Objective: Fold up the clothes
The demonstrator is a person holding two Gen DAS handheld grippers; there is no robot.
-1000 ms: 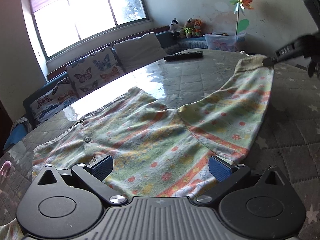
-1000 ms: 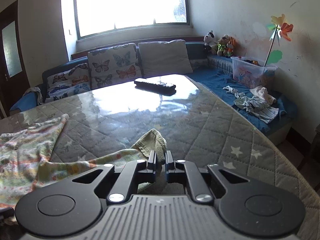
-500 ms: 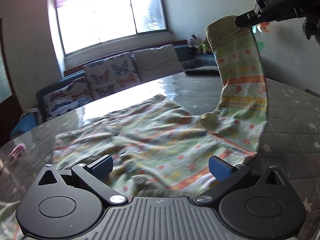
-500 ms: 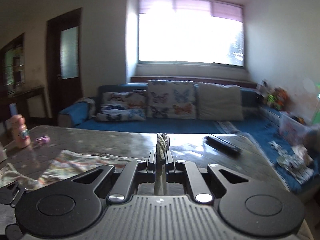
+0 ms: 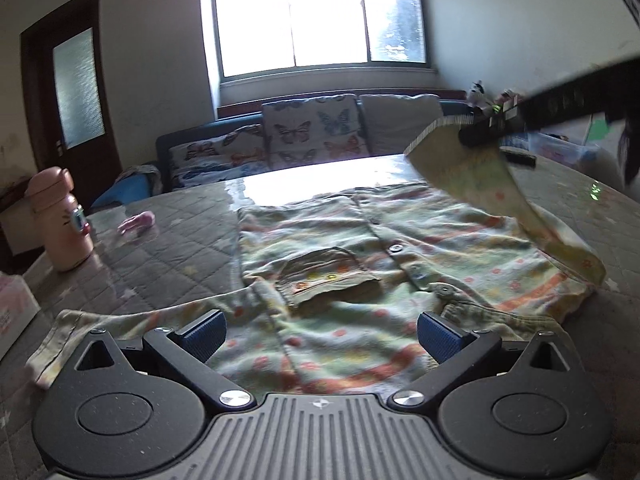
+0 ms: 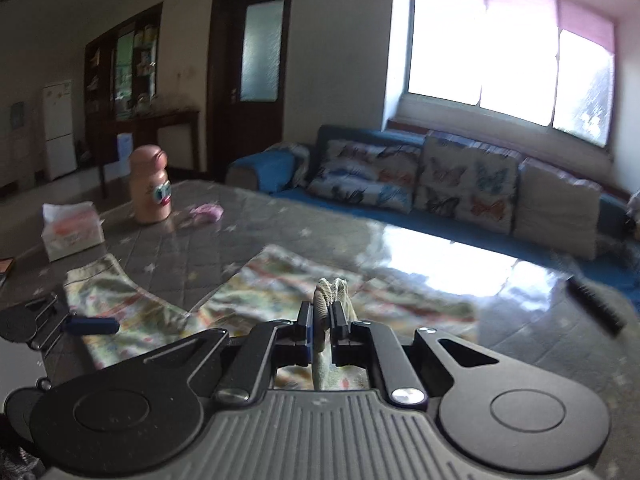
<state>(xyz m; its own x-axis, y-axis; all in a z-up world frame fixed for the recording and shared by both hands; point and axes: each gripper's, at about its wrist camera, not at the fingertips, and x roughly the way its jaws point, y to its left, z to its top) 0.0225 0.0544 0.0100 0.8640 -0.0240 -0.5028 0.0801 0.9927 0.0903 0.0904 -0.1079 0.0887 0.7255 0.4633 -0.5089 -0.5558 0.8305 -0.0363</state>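
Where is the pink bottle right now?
The pink bottle stands upright at the table's left edge in the left wrist view, left of the patterned shirt; in the right wrist view it sits between a tissue box and a small pink item.

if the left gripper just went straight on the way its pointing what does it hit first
Most likely the patterned shirt spread on the table. The left gripper is open and tilted down over the shirt, near its chest pocket. Depth is hard to judge.
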